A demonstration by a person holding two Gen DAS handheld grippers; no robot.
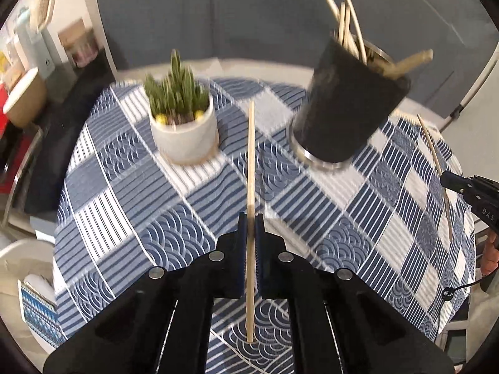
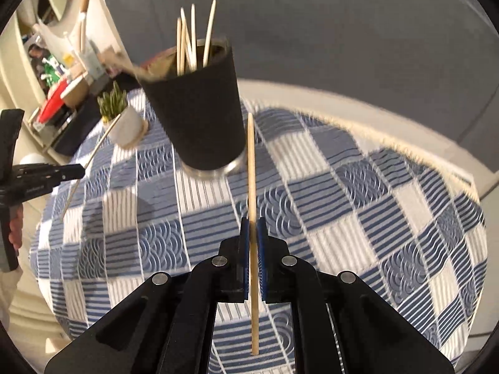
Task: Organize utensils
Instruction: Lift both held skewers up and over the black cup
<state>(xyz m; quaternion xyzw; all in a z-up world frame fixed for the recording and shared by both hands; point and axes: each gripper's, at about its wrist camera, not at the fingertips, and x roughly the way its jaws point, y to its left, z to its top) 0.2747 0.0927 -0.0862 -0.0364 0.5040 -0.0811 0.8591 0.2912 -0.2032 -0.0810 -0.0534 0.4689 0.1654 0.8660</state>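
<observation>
Wooden chopstick, pale and slender (image 1: 250,218), pinched between the blue pads of the left tongs (image 1: 250,227); it runs along the fingers, one end pointing out over the bench (image 1: 131,187), the other trailing back under the tongs. Right tongs (image 2: 253,233) pressed together the same way on a second pale wooden chopstick (image 2: 252,218), clear of the cloth. Bench covered by a blue-and-white patchwork cloth (image 2: 358,218) of stripes and wave motifs. Black cylindrical holder with a metal base ring (image 1: 346,106) stands toward the far edge, already holding several wooden chopsticks (image 1: 349,28) that lean out of its mouth. White round pot with a green cactus (image 1: 184,124) sits just beside it, apart, nearer the far left edge. Motion blur softens both views.
</observation>
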